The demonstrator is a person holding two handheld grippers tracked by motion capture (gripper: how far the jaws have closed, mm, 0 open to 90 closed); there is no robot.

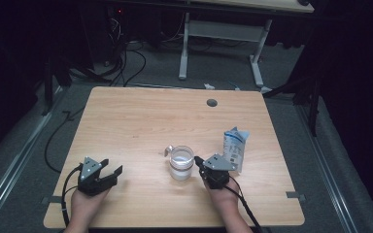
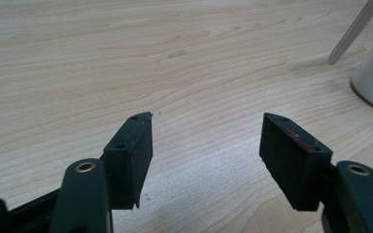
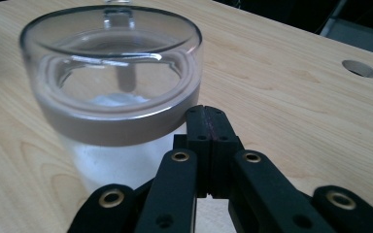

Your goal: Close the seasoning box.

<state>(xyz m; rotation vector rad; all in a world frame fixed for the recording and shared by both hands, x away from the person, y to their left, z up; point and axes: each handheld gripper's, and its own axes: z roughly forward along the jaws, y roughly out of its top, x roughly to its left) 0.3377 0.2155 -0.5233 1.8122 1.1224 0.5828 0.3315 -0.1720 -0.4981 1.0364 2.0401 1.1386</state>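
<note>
Glass mug with a clear handle and a band of milky white liquid stands upright on the wooden table, a little right of its middle and toward the person's edge. Just beside it, on its right, rests the right gripper, jaws pressed fully together with nothing between them; in the right gripper view the closed tips sit right at the mug's lower wall, touching or nearly so. A blue-and-white carton stands behind that hand. The left gripper lies well apart to the left, jaws spread wide and empty over bare wood. The mug therefore lies to the left of the nearer, right tool, its handle pointing away toward the table's far side, so any grasp probably falls to the right hand once it opens.
</note>
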